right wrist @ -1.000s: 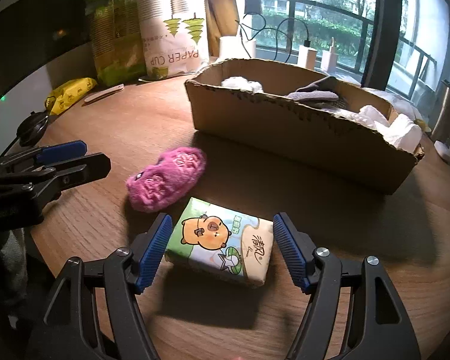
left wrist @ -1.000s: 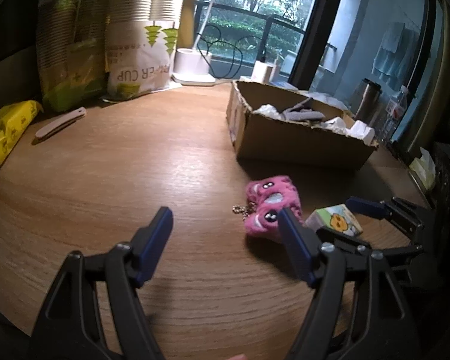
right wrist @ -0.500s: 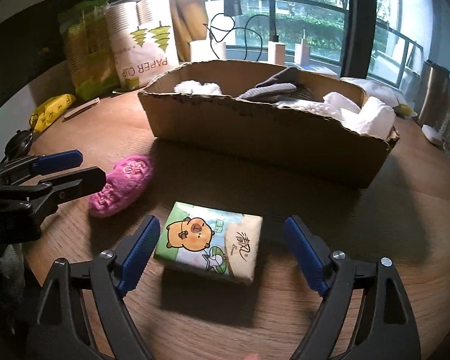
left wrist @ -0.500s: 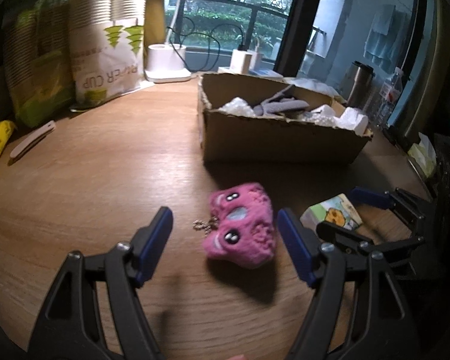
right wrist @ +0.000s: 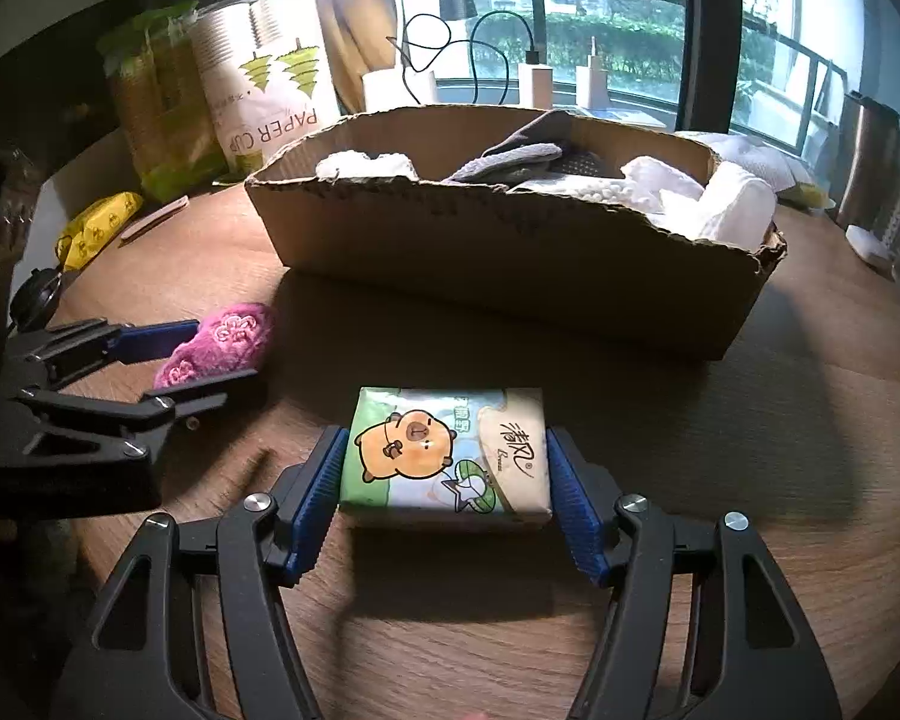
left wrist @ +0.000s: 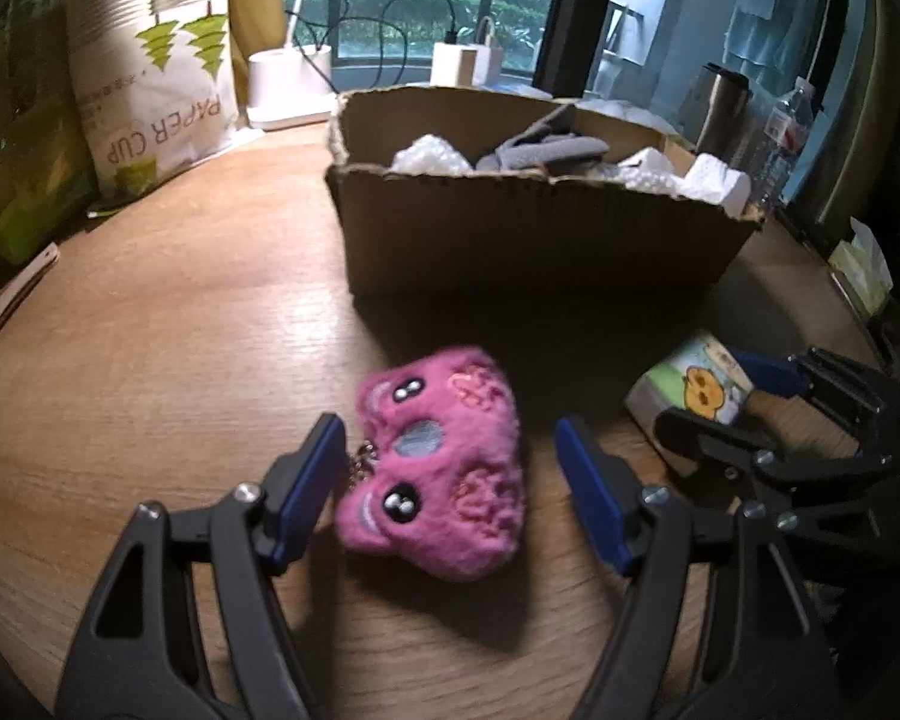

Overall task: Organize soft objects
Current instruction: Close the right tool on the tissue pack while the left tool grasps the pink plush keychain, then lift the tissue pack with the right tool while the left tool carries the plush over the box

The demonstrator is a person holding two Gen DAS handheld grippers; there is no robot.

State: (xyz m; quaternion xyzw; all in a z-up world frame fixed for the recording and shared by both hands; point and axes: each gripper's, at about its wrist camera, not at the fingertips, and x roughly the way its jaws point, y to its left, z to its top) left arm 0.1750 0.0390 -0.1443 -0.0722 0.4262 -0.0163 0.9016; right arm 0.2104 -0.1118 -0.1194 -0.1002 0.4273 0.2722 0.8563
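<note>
Your right claw [right wrist: 447,504] seemingly pinched the tissue pack [right wrist: 447,456], your left claw [left wrist: 450,492] gaped around the pink plush [left wrist: 444,480]; you needed centred, gentle squeezes.

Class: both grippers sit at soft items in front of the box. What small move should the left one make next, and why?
Probably close. The left gripper is open with the pink plush between its fingers, still on the table, while the right gripper already presses the tissue pack.
</note>
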